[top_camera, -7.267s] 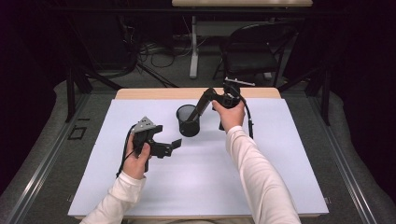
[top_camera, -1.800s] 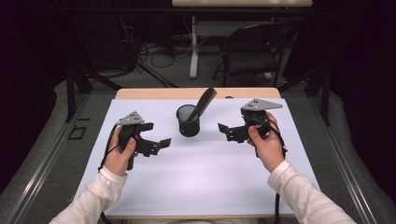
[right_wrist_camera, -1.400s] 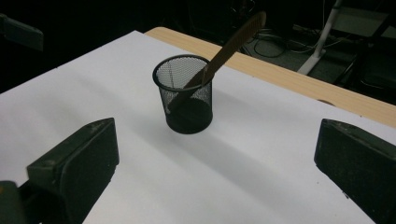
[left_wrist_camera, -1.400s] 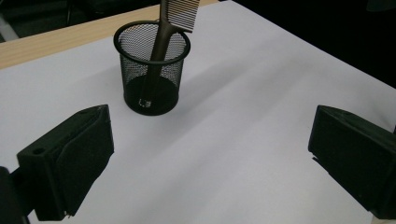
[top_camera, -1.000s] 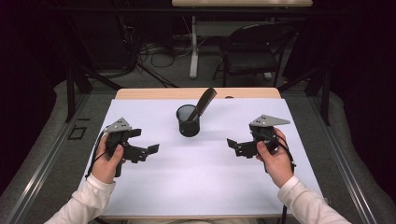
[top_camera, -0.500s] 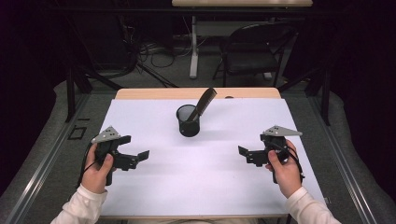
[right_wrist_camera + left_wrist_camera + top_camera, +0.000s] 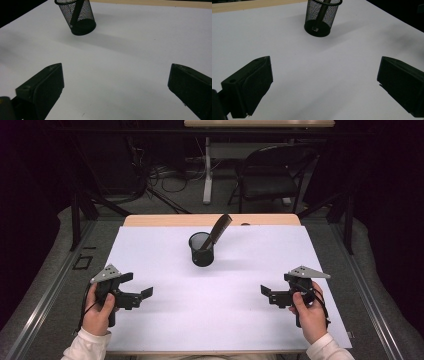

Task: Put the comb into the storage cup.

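A black mesh cup [image 7: 201, 249] stands upright at the middle back of the white table [image 7: 210, 320]. A dark flat comb-like tool [image 7: 217, 231] leans out of it to the right. My left gripper [image 7: 137, 292] is held low near the front left, open and empty, well clear of the cup [image 7: 322, 15]. My right gripper [image 7: 267, 292] is held near the front right, also open and empty, its jaws pointing inward. The cup [image 7: 77, 15] sits far ahead of the right jaws, with the tool's handle [image 7: 75, 15] visible through the mesh.
A bare wooden strip [image 7: 210, 220] runs along the table's far edge. A folding chair [image 7: 270, 175] and cables stand on the floor behind. Metal rails [image 7: 45, 295] flank both sides of the table.
Both grippers have drawn back toward the front edge and spread outward, the left going left and the right going right. The cup and tool have stayed put.
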